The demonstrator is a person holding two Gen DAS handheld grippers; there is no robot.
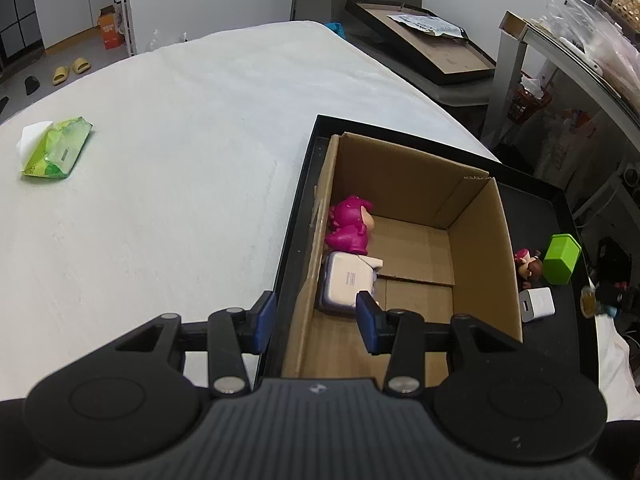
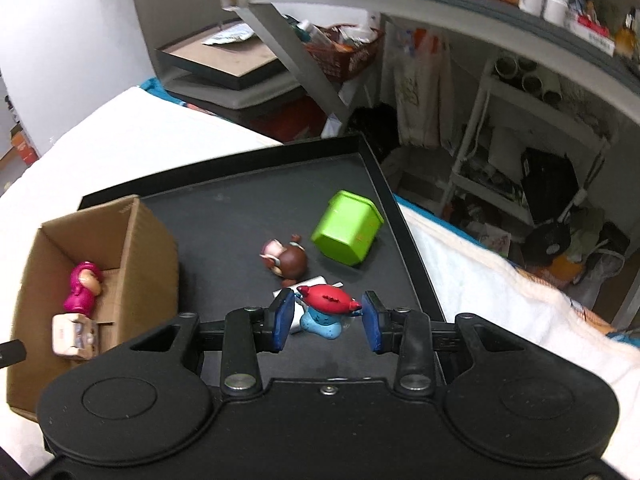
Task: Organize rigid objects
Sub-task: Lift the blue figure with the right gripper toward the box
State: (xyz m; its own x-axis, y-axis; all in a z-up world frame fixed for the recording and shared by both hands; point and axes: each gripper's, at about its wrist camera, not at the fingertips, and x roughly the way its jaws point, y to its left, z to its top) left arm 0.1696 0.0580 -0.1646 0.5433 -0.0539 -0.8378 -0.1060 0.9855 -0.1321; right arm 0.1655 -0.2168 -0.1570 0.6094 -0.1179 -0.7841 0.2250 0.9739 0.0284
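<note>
A cardboard box [image 1: 472, 240] stands in a black tray [image 1: 560, 352]. Inside lie a magenta figurine [image 1: 350, 224] and a white charger [image 1: 347, 282]. My left gripper [image 1: 316, 316] is open and empty, straddling the box's left wall above the charger. On the tray right of the box are a brown figurine [image 2: 290, 260], a green cube-shaped container [image 2: 347, 234] on its side, and a white adapter [image 1: 537, 304]. My right gripper [image 2: 328, 318] is open around a red-and-blue toy [image 2: 326, 308], its pads not clearly touching it. The box [image 2: 80, 280] also shows in the right wrist view.
The tray [image 2: 240, 208] sits on a white-covered table [image 1: 160, 200]. A green tissue pack [image 1: 56, 152] lies far left. Beyond the table's right edge are a cluttered shelf [image 2: 520, 92], another black tray with cardboard [image 1: 432, 44], and yellow slippers [image 1: 72, 70] on the floor.
</note>
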